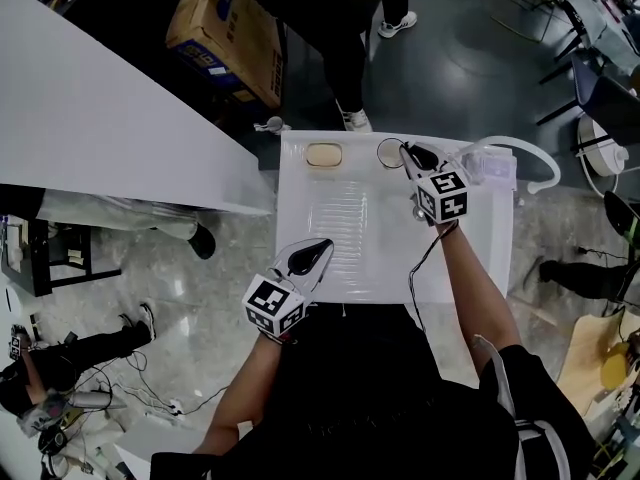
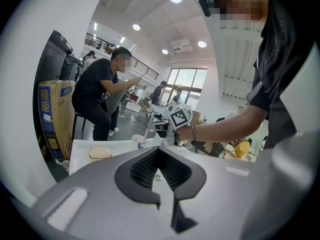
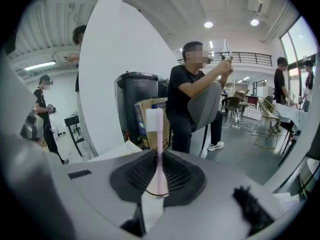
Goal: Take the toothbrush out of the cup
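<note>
Since the job needs only one hand, the left tongs [image 1: 318, 248] hang idle over the near edge of the counter [image 1: 470, 238], well apart from the cup, prob. parked there to stay out of the way. Their tips are drawn together w/ nothing btwn them. At the far edge lies a soap bar [image 1: 324, 155], untouched, and the cup [image 1: 389, 152] stands upright just to its right. The right tongs [image 1: 410, 154] reach in beside the cup's rim, tilted a bit downward. They are clamped on the toothbrush [image 3: 158, 154]: the gap is narrow, the pads press the pink handle, and the white head sticks out past the tips. Holding the brush roughly along the tongs' own line prob. lets it slide straight out w/o tipping the cup. No cup shows round the brush in the right gripper view, so it looks clear of the cup, or nearly. The head view is too small to confirm that.
</note>
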Motion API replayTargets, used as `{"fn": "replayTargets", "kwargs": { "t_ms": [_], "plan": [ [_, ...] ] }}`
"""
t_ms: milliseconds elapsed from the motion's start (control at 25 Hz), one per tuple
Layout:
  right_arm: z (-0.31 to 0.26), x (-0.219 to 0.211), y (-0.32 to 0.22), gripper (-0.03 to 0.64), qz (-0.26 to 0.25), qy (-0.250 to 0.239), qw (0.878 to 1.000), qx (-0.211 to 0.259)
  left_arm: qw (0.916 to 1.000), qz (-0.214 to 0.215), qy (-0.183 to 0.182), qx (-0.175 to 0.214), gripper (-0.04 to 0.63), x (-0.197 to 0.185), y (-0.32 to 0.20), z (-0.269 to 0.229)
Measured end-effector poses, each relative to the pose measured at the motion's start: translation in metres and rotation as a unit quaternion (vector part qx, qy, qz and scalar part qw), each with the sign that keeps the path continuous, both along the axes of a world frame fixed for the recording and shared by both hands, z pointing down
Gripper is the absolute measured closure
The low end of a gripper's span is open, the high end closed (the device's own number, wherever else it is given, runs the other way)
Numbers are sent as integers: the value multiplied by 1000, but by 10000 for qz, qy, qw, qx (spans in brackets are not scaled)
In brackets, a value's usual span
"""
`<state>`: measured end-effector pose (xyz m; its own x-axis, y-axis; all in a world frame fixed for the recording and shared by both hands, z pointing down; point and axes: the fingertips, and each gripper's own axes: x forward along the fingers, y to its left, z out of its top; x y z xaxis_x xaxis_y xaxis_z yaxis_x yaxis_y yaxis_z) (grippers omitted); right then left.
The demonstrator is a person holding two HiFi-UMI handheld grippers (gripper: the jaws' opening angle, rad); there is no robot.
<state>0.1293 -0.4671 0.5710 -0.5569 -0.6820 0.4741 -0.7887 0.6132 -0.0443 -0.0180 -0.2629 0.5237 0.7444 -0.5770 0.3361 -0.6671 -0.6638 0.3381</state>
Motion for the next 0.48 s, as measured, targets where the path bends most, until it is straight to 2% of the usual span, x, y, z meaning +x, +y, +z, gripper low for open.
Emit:
{"fn": "replayTargets", "kwargs": {
  "t_ms": [480],
  "plan": [
    [-29, 18, -1, 572, 219, -148, 9993, 254, 9999, 3, 28, 114, 586, -1, 1, -7]
  ]
}}
